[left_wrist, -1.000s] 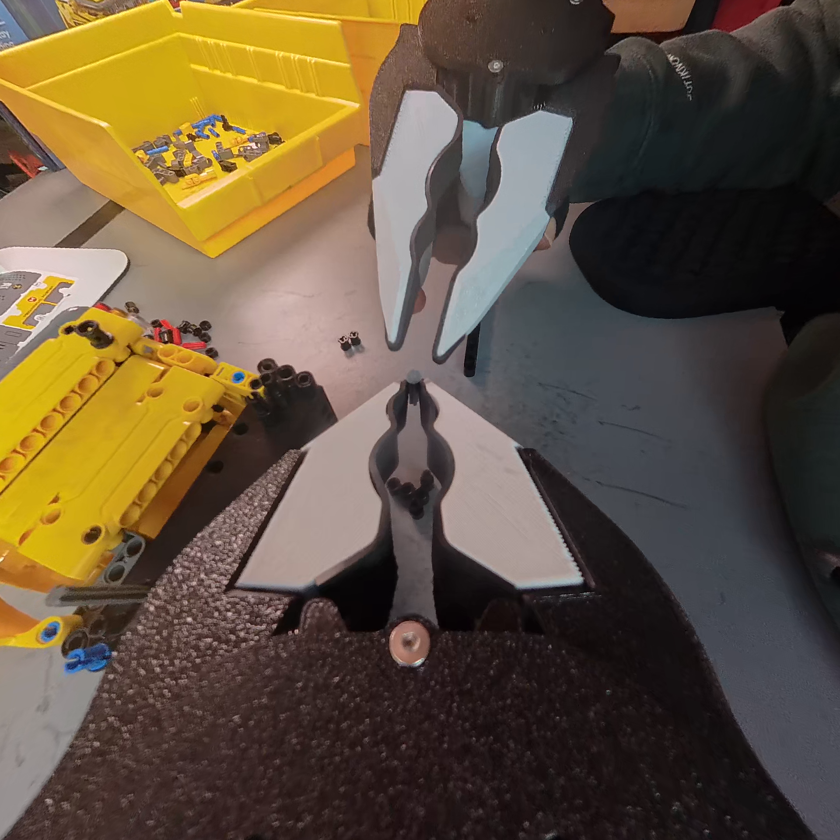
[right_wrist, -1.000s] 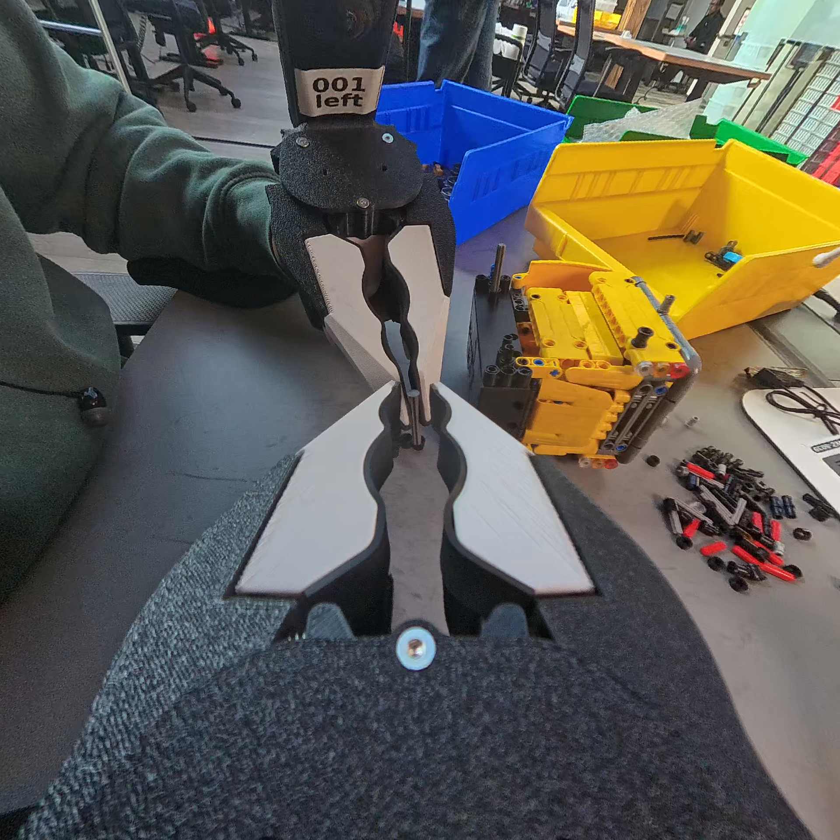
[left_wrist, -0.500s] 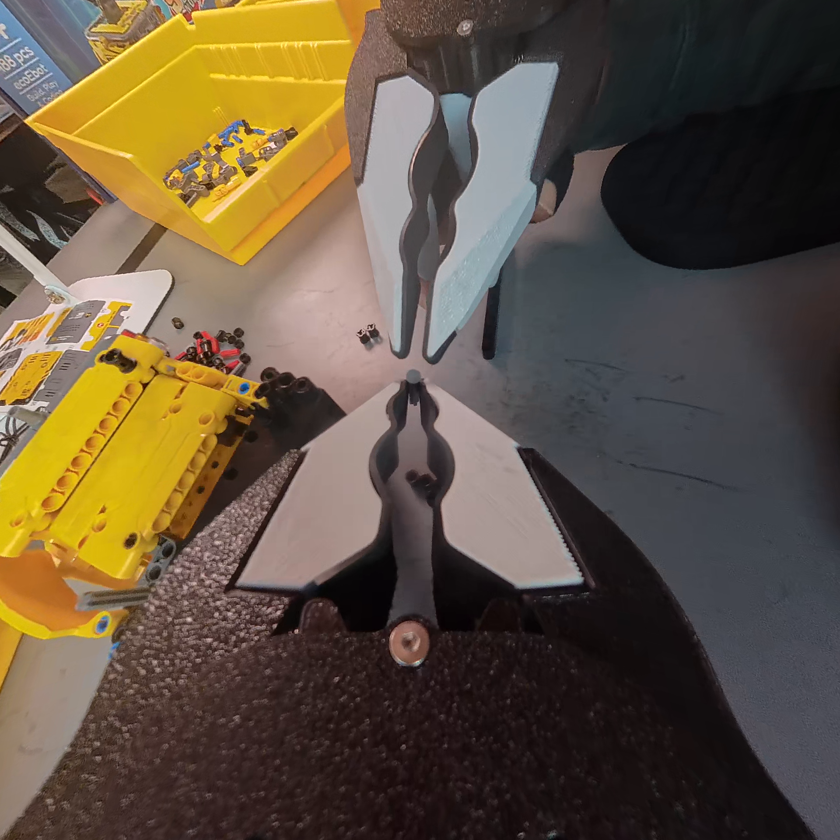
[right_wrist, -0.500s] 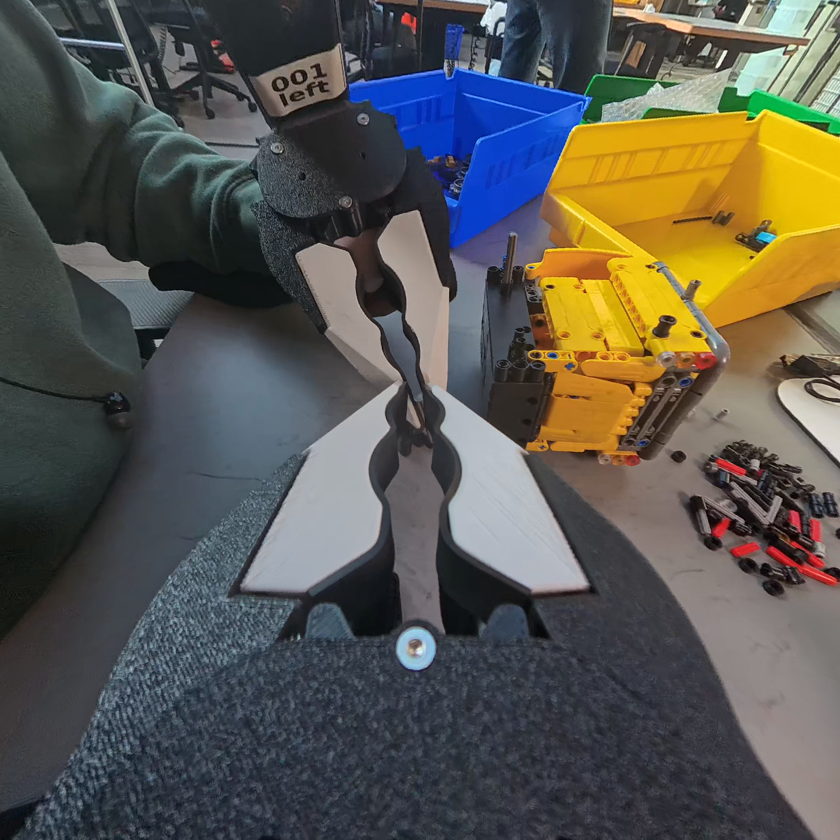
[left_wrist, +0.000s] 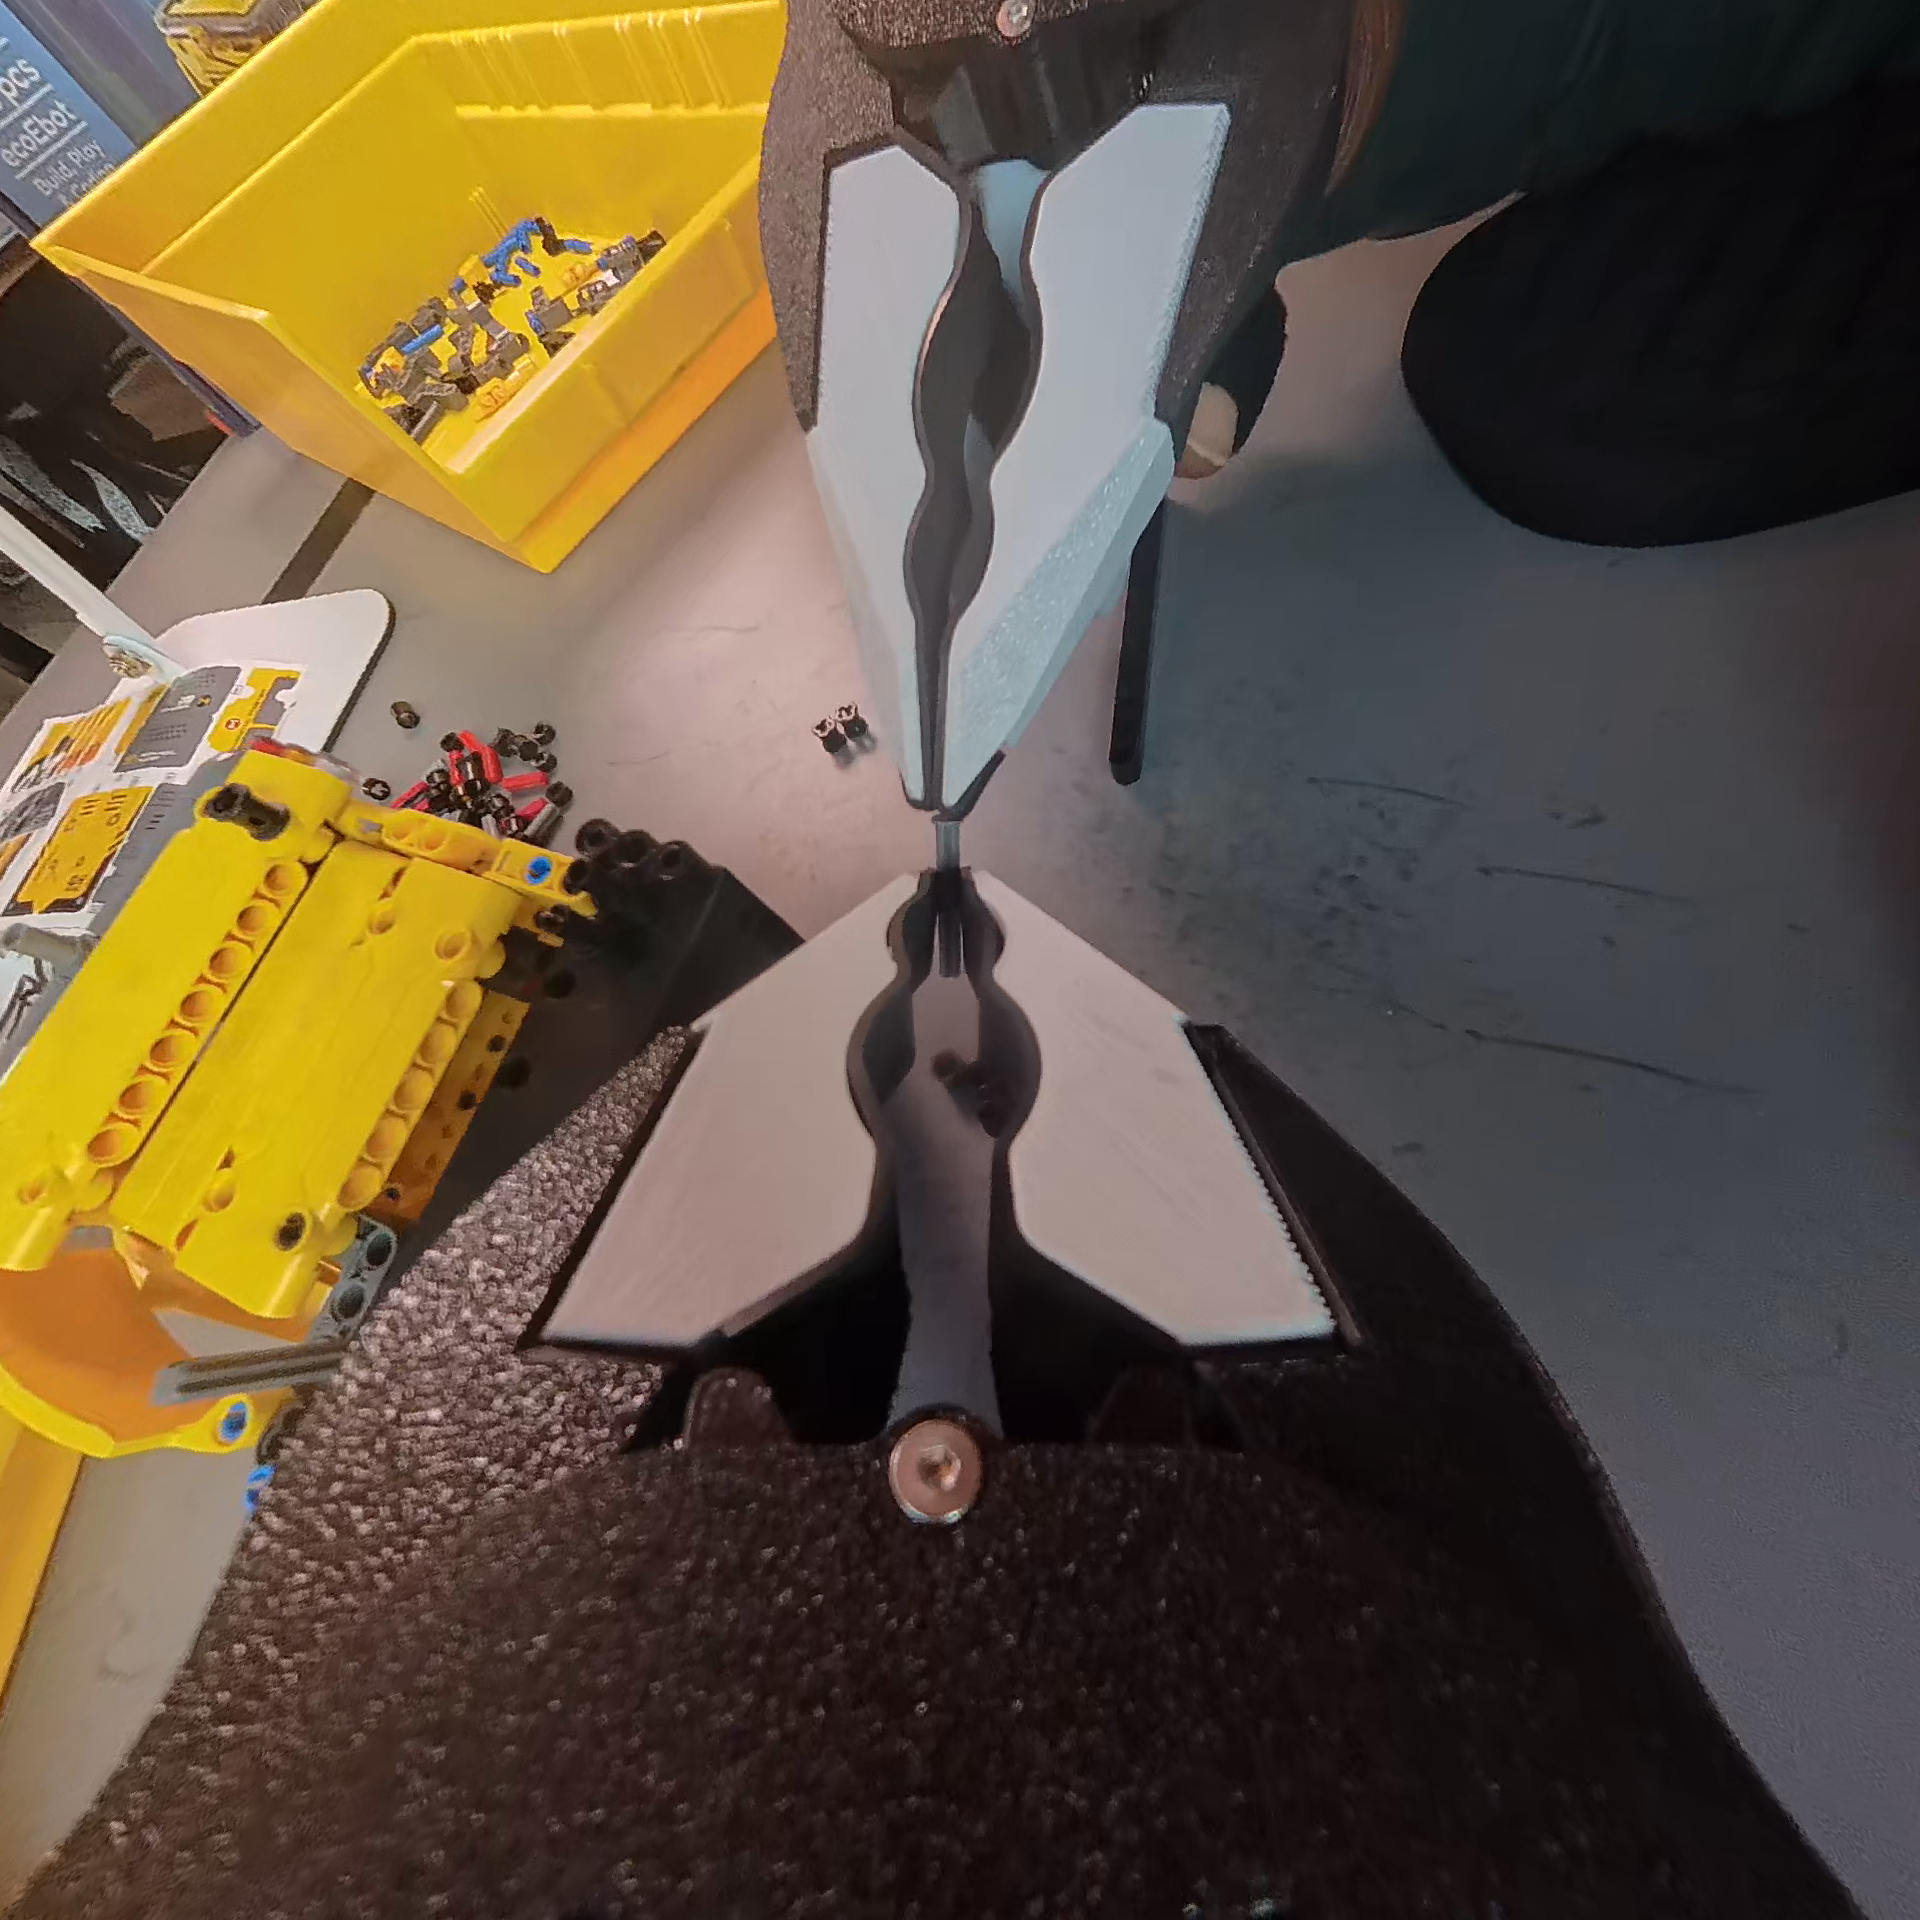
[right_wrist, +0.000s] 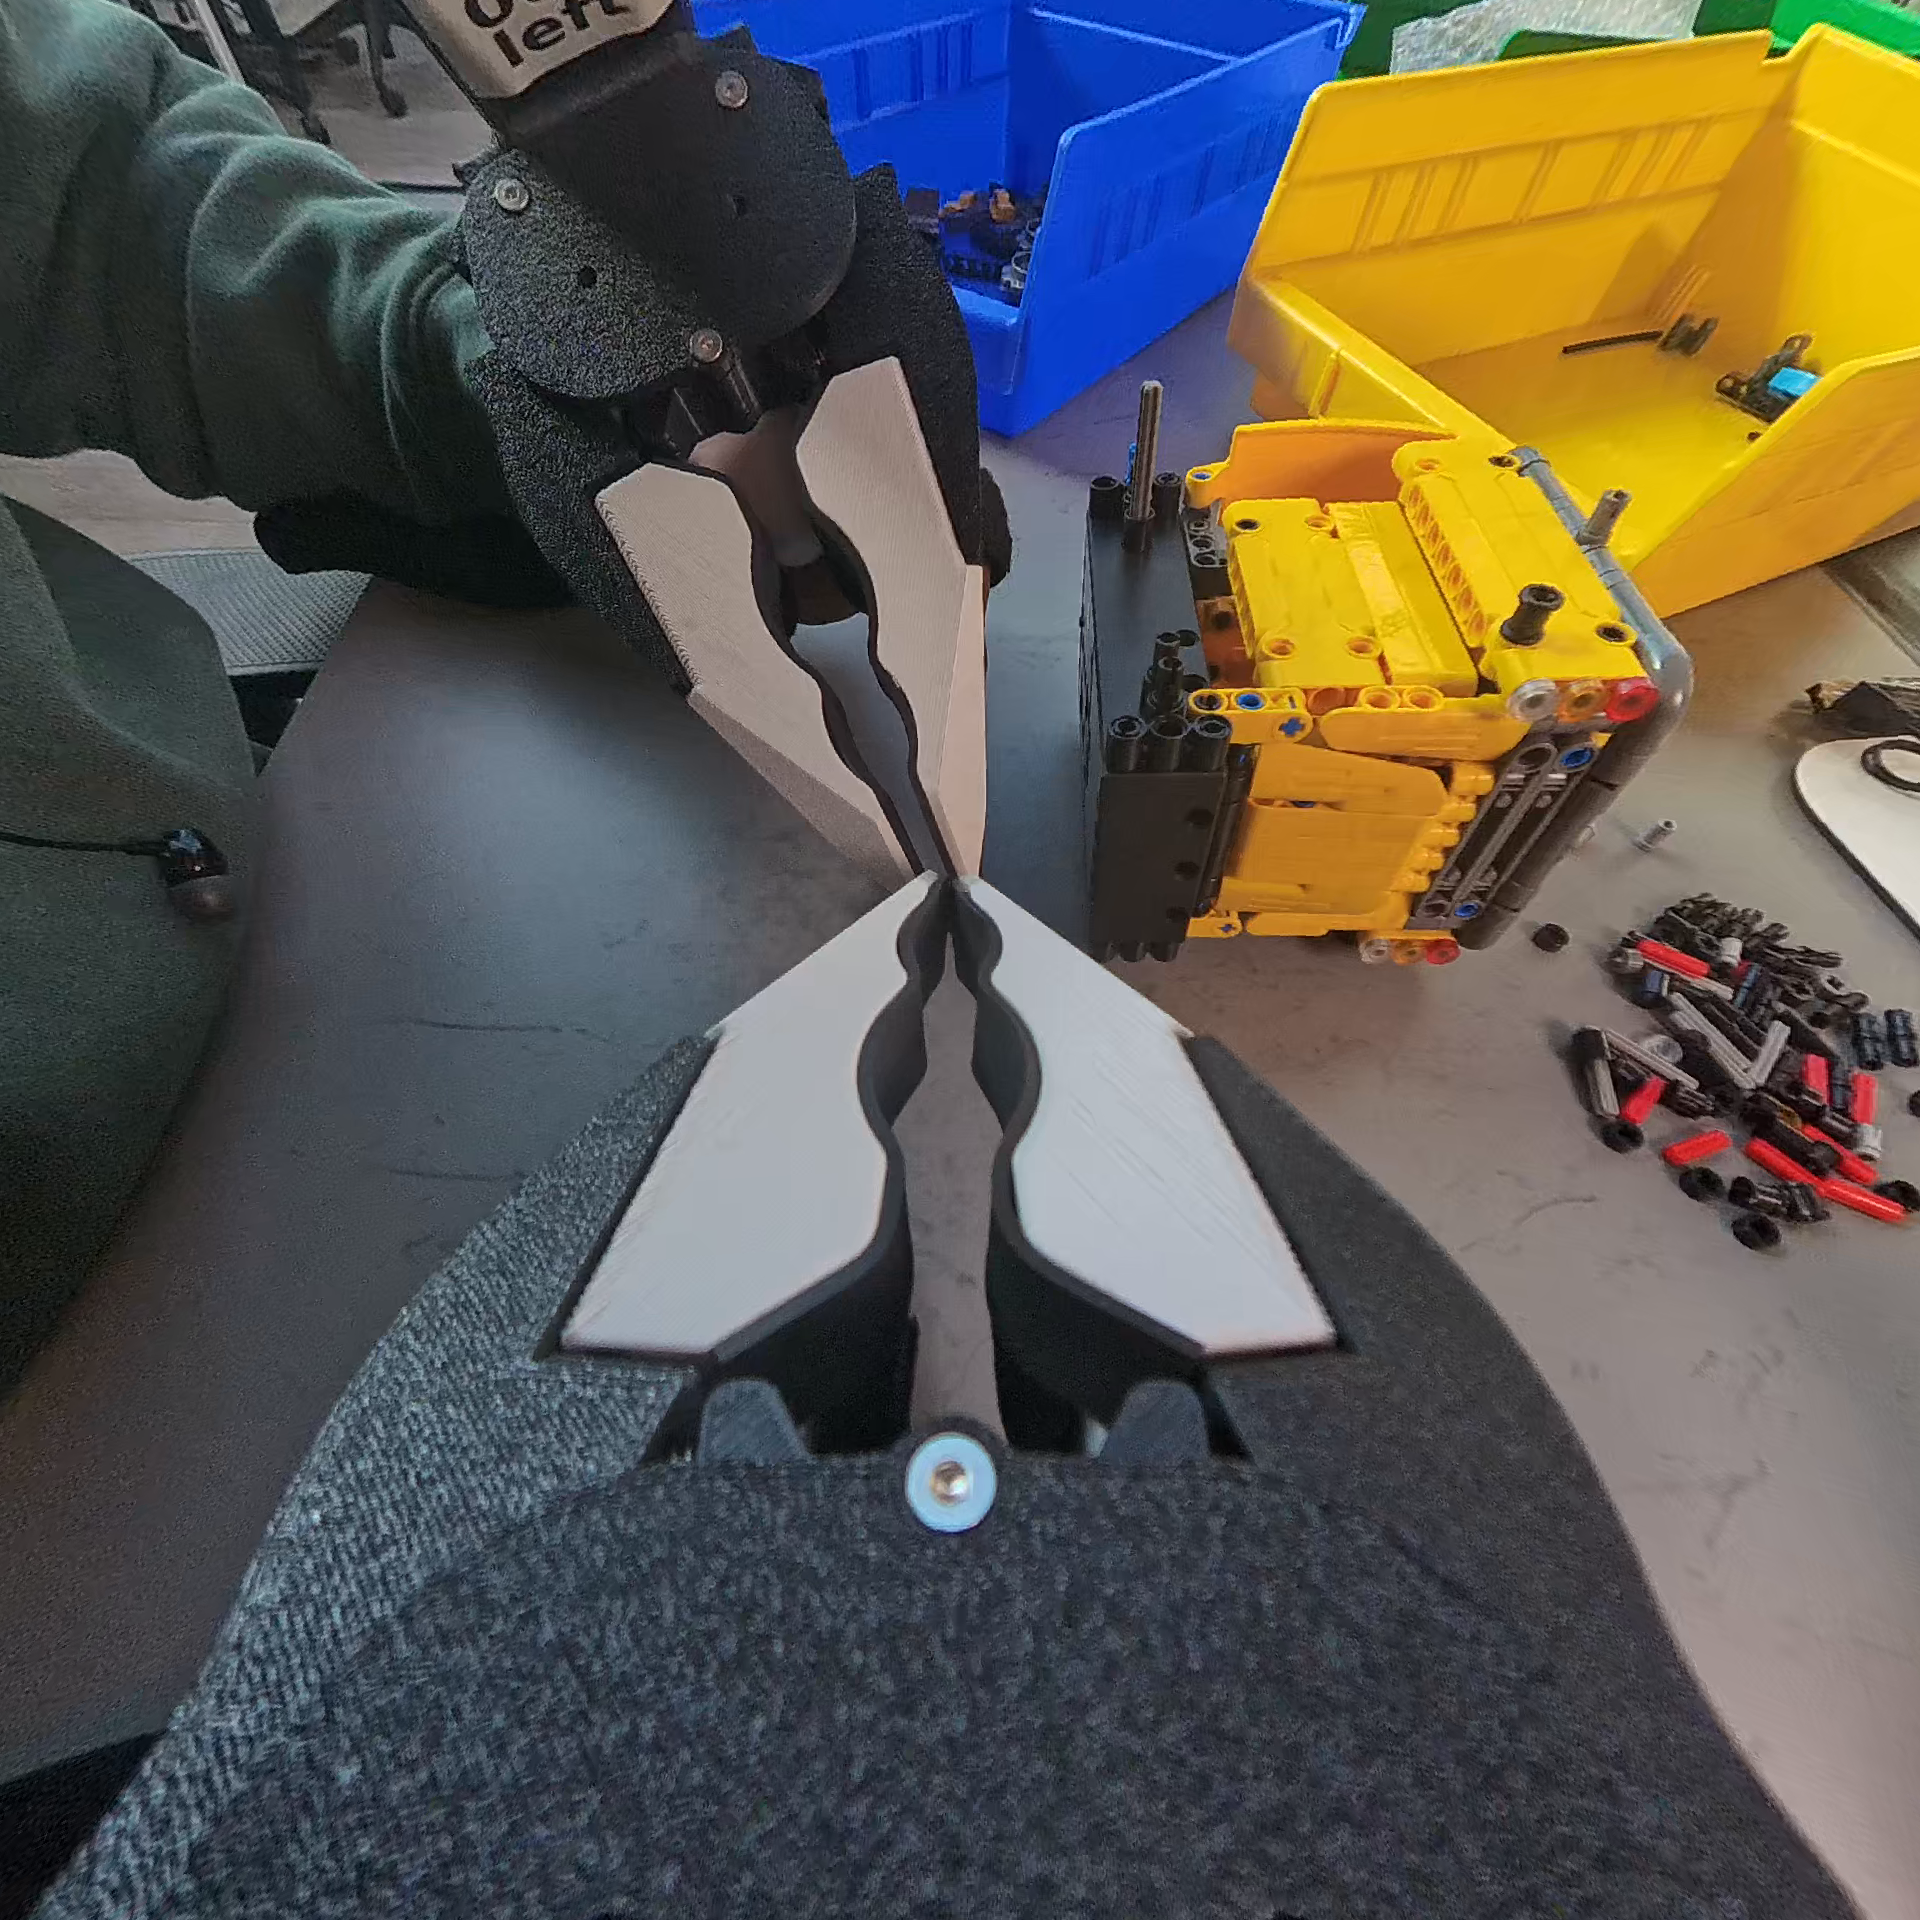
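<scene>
**Thin pin pinched from both ends**

Left gripper (left_wrist: 943, 902) clamped on a thin dark-grey pin (left_wrist: 947, 844), tip to tip with right gripper (left_wrist: 938, 798), likewise pinched tight on it. Above grey table (left_wrist: 1455, 935). Alongside: one yellow brick model (right_wrist: 1382, 707), two yellow bins (right_wrist: 1621, 260) (left_wrist: 436, 260), one blue bin (right_wrist: 1091, 156).

Both grippers are showing black, grainy printed bodies, pale grey wedge fingers (right_wrist: 790, 1174) with wavy black inner edges, and a silver screw (right_wrist: 948, 1480) at the base. The left gripper (right_wrist: 940, 868) is wearing a white label; the person is wearing a dark green sleeve (right_wrist: 239, 301).
</scene>
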